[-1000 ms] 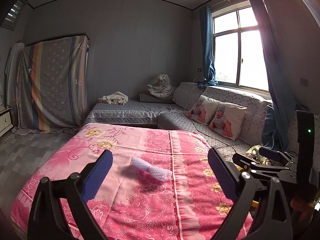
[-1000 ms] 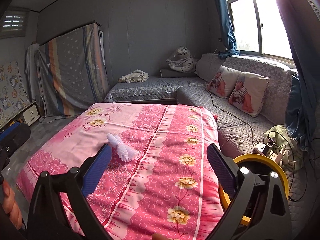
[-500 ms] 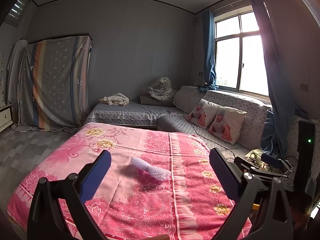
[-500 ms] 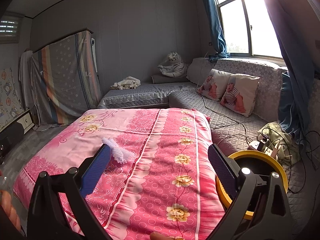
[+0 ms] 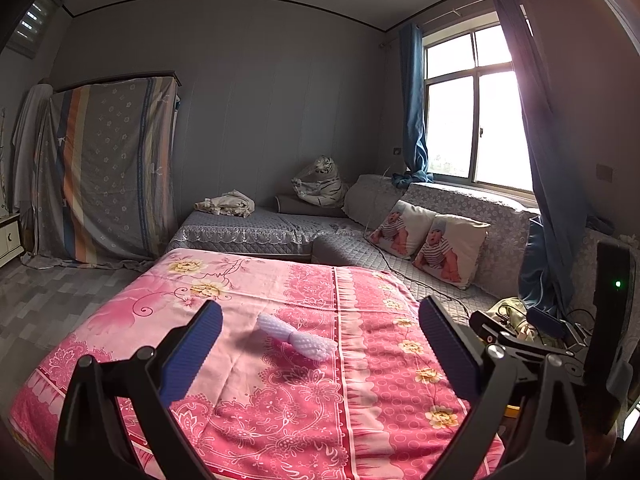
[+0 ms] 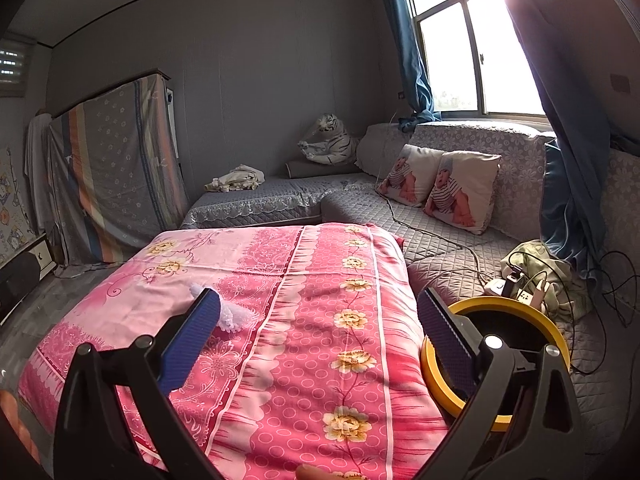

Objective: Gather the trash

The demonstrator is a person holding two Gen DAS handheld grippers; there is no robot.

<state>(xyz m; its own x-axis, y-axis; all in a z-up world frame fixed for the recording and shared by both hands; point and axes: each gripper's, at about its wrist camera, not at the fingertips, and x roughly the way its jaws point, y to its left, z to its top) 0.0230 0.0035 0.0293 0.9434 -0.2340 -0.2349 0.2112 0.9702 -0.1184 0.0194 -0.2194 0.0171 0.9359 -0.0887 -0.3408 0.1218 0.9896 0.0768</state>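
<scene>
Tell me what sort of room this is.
Probably a lived-in bedroom or sitting room in a home: a low bed under a pink floral cover, a grey quilted corner sofa with baby-print cushions, and a curtained window.

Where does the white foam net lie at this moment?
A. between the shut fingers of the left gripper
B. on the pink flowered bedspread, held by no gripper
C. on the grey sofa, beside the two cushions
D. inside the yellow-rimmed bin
B: the white foam net lies flat on the pink bedspread, beyond the open left gripper, and nothing touches it.
</scene>
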